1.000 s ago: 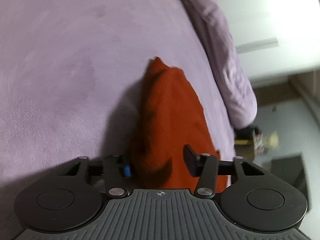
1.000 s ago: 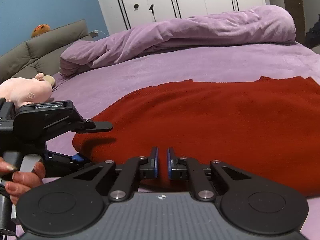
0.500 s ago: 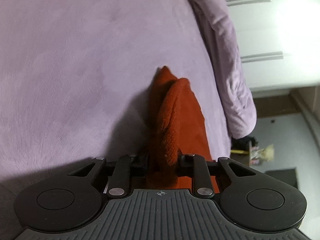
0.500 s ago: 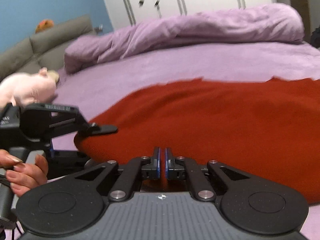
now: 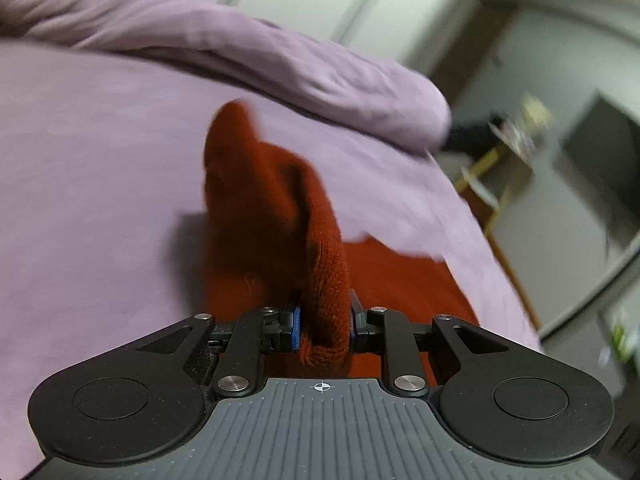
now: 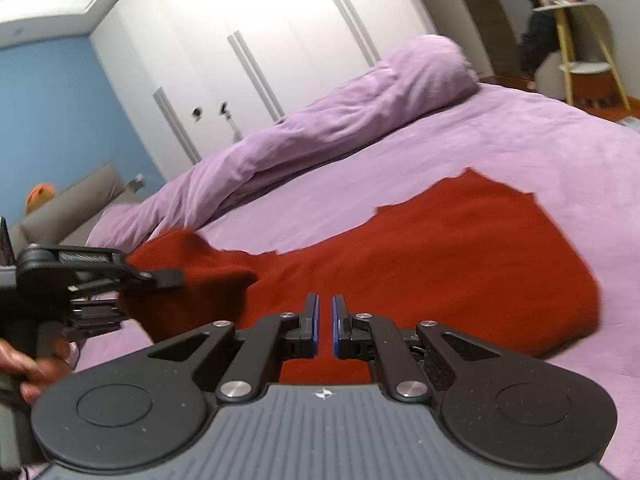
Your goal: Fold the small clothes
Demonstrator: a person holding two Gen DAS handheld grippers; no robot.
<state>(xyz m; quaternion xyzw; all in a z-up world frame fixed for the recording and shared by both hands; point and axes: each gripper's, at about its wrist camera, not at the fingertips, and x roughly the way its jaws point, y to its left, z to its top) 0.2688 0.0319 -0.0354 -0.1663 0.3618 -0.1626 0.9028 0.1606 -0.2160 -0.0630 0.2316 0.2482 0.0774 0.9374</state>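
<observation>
The left gripper [image 5: 324, 326] pinches the red garment's [image 6: 460, 256] sleeve end, lifted beside its body, whose long axis runs rightward ahead of the right gripper's [image 6: 325, 330] pressed-together, empty fingers.

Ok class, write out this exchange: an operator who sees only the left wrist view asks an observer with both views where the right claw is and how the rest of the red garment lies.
Operator: My left claw pinches a fold of the red garment. Where is the right claw?
Observer: The right claw points across the garment's near part with its jaws almost together. I cannot tell whether any cloth is caught.
Operator: And the rest of the garment?
Observer: In the right wrist view it lies spread flat on the purple bed, to the right of your raised fold.
</observation>
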